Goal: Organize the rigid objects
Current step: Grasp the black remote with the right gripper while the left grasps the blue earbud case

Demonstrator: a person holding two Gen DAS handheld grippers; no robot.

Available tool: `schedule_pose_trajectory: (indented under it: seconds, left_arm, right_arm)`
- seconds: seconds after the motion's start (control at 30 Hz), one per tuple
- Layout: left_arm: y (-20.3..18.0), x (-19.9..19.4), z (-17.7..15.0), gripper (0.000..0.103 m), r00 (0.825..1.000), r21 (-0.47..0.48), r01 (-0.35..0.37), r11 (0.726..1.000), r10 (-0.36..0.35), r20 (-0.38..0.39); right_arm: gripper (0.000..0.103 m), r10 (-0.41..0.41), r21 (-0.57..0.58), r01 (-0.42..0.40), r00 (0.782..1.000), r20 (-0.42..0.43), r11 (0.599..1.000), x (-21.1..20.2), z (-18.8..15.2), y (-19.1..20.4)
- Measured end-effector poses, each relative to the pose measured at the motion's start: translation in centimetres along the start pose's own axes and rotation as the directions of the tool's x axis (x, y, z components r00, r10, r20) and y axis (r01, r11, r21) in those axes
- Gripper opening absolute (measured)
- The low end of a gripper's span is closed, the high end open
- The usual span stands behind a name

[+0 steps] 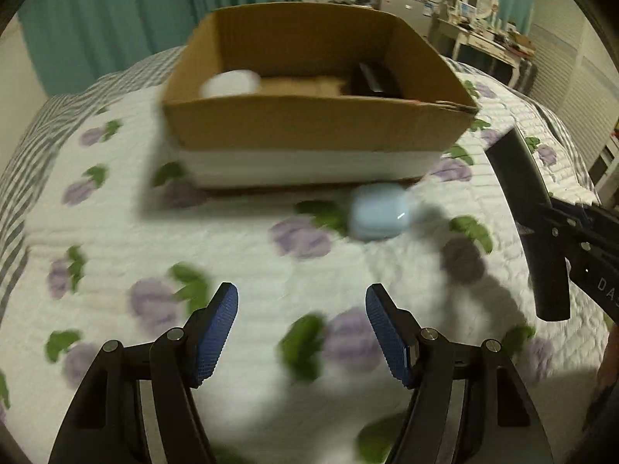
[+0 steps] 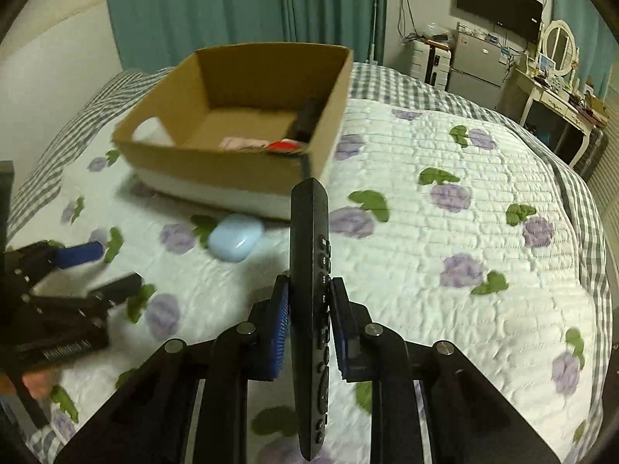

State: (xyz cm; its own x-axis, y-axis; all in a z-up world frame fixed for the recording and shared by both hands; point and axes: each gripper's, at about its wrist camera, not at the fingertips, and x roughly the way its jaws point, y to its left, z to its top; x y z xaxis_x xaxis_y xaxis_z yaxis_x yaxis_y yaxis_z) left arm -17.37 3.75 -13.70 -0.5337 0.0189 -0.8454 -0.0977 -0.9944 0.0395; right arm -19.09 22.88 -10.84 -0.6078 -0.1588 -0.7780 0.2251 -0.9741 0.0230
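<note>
Right wrist view: remote (image 2: 309,270) clamped edge-on between blue fingers (image 2: 280,328).

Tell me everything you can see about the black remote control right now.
The black remote control is a long, slim bar, apparently plastic, with small dark buttons along the face turned to the right. The right tool is shut on its middle, blue pads pressing both sides. It is held on edge, off the quilt, its far end pointing toward the cardboard box. In the left wrist view it shows as a dark bar at the right.
</note>
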Motion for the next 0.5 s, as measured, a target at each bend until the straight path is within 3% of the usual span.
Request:
schedule_pose_trajectory:
  seconds: [0.23, 0.37, 0.5]
  left_arm:
    - [-3.8, 4.0, 3.2, 0.072, 0.999, 0.015, 0.051, 0.999, -0.051, -0.001]
    - [-4.3, 5.9, 4.0, 0.072, 0.999, 0.002, 0.035, 0.999, -0.035, -0.003]
    - [-3.9, 6.8, 4.1, 0.068, 0.998, -0.034, 0.061, 0.998, -0.061, -0.002]
  right_arm:
    - [0.019, -0.006, 0.009, 0.006, 1.0, -0.008, 1.0, 2.6, 1.6, -2.0]
    - [0.019, 0.017, 0.017, -0.017, 0.999, -0.034, 1.0, 3.8, 1.7, -2.4]
    - [0.019, 0.034, 0.026, -0.033, 0.998, -0.045, 0.999, 4.3, 1.7, -2.7]
